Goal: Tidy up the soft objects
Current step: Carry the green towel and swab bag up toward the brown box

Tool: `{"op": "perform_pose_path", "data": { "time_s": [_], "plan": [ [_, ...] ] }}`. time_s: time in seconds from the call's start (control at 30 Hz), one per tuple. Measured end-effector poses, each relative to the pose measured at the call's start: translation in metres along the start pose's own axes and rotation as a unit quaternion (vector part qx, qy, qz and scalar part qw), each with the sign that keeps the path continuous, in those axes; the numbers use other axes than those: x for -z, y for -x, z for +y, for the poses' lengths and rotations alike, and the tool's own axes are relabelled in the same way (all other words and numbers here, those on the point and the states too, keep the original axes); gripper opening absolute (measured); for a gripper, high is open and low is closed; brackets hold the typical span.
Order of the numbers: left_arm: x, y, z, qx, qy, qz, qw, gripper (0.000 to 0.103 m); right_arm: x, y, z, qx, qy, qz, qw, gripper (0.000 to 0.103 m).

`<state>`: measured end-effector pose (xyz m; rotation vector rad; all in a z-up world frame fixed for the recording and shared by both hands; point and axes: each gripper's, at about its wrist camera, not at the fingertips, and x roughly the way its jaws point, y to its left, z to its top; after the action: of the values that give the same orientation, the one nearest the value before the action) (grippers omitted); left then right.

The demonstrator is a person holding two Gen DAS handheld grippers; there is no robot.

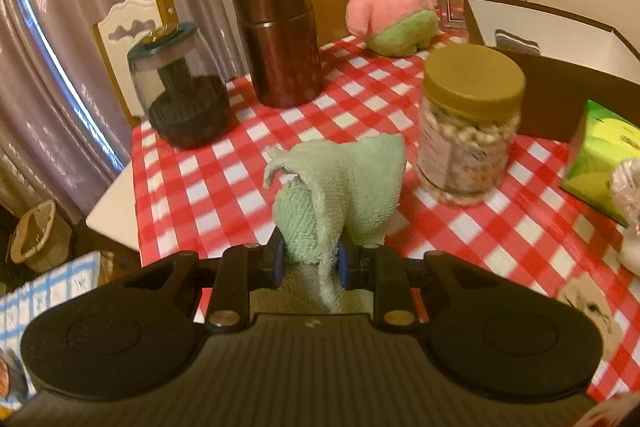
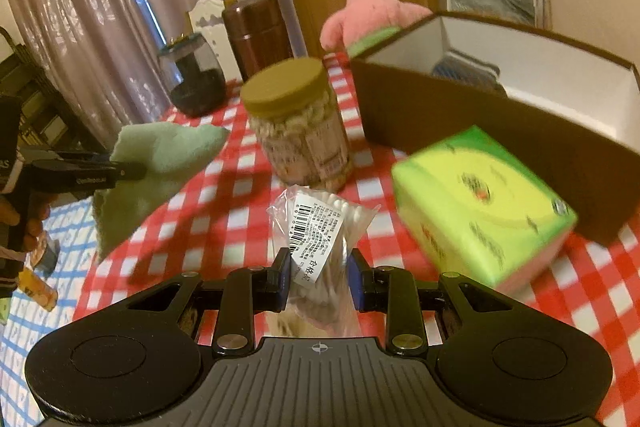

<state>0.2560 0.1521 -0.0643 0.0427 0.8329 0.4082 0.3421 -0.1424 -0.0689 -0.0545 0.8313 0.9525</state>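
Left wrist view: left gripper [image 1: 311, 263] is angling downward, clamping a green towel [image 1: 340, 195] above the checkered tablecloth [image 1: 224, 179]; right gripper [image 2: 319, 277] is angling down likewise, gripping a cotton-swab bag [image 2: 320, 227].

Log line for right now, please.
left gripper: shut on green cloth | right gripper: shut on cotton swab bag | box: open
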Motion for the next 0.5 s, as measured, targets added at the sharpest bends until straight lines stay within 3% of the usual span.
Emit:
{"op": "perform_pose_path", "data": {
  "time_s": [0.5],
  "plan": [
    [-0.117, -0.056, -0.001, 0.003, -0.050, -0.073, 0.9961, 0.023, -0.096, -0.033, -0.033, 0.034, -0.029, -0.079, 0.996, 0.030]
  ]
}}
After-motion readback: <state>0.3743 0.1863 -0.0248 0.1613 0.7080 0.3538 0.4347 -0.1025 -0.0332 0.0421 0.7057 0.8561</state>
